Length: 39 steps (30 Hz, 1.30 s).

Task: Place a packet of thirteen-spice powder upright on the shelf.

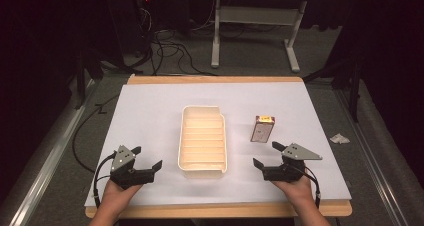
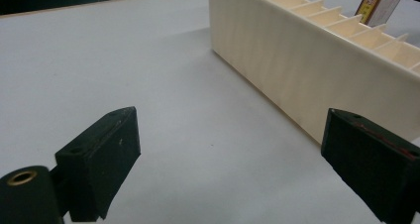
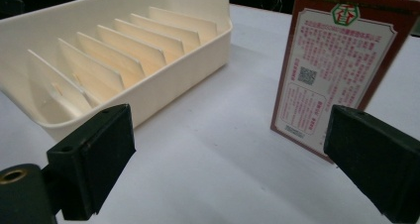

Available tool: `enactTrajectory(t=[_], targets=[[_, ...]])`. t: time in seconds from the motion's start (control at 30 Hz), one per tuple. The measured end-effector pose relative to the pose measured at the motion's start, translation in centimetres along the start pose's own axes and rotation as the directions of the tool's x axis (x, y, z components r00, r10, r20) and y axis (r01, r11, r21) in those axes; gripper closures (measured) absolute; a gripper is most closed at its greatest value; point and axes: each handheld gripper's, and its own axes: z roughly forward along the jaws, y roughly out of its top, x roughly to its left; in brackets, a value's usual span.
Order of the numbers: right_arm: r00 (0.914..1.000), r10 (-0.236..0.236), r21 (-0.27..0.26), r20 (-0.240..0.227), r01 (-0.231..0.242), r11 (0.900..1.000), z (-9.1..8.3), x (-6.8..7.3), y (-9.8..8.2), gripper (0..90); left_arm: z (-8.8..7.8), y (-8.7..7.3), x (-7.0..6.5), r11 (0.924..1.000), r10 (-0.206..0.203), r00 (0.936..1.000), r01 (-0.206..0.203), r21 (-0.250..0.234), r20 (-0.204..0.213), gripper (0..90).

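Observation:
A cream plastic rack [image 1: 202,142] with several upright dividers lies in the middle of the white table cover; its side wall [image 2: 297,70] runs across the left gripper view, and the right gripper view looks into its slots [image 3: 114,55]. A small red-brown box [image 1: 262,128] with a white printed label stands upright to the right of the rack, close ahead of my right jaws [image 3: 337,70]. My left gripper [image 1: 148,158] rests open near the front left, empty. My right gripper [image 1: 265,155] is open at the front right, short of the box, holding nothing.
The white cover [image 1: 150,111] lies on a wooden table whose front edge [image 1: 215,210] shows below the hands. A crumpled scrap of paper [image 1: 339,138] lies on the floor off the right side. Cables and a white table frame [image 1: 255,16] stand beyond the far edge.

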Motion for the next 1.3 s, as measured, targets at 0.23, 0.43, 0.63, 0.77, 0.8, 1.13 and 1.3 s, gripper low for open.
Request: enactTrajectory(t=[0.23, 0.43, 0.63, 0.77, 0.8, 1.13, 1.3], targets=[[0.9998, 0.008, -0.026, 0.015, -0.008, 1.0, -0.5, -0.82, -0.04, 7.7, 0.04, -0.18, -0.25, 1.0, 0.0, 1.0, -0.001, 0.01, 0.007, 8.8], [0.9999, 0.005, -0.025, 0.016, -0.005, 1.0, -0.41, -0.93, -0.06, 8.6, -0.02, -0.2, -0.35, 0.9999, 0.0, 0.9999, 0.0, 0.011, 0.013, 8.7], [0.9999, -0.002, -0.021, 0.01, 0.003, 1.0, -0.42, -0.8, -0.07, 9.7, -0.09, -0.16, -0.36, 0.9999, 0.002, 0.9999, -0.002, 0.012, 0.017, 8.7], [1.0, -0.005, -0.019, 0.008, 0.005, 1.0, -0.44, -0.79, -0.08, 10.8, -0.13, -0.17, -0.36, 0.9999, 0.005, 0.9998, -0.006, 0.015, 0.02, 8.7], [1.0, -0.007, -0.018, 0.007, 0.007, 1.0, -0.43, -0.82, -0.08, 10.9, -0.14, -0.17, -0.37, 0.9999, 0.006, 0.9998, -0.006, 0.015, 0.021, 8.7], [1.0, -0.009, -0.013, 0.0, 0.009, 1.0, -0.66, -0.75, 0.12, 12.8, -0.09, -0.23, -0.48, 0.9999, 0.006, 0.9997, -0.006, 0.016, 0.024, 8.7], [0.9997, -0.022, -0.029, 0.007, 0.022, 0.999, -0.85, -0.52, 0.6, 11.6, -0.11, -0.19, -0.43, 0.9999, 0.007, 0.9997, -0.008, 0.013, 0.022, 8.8]])
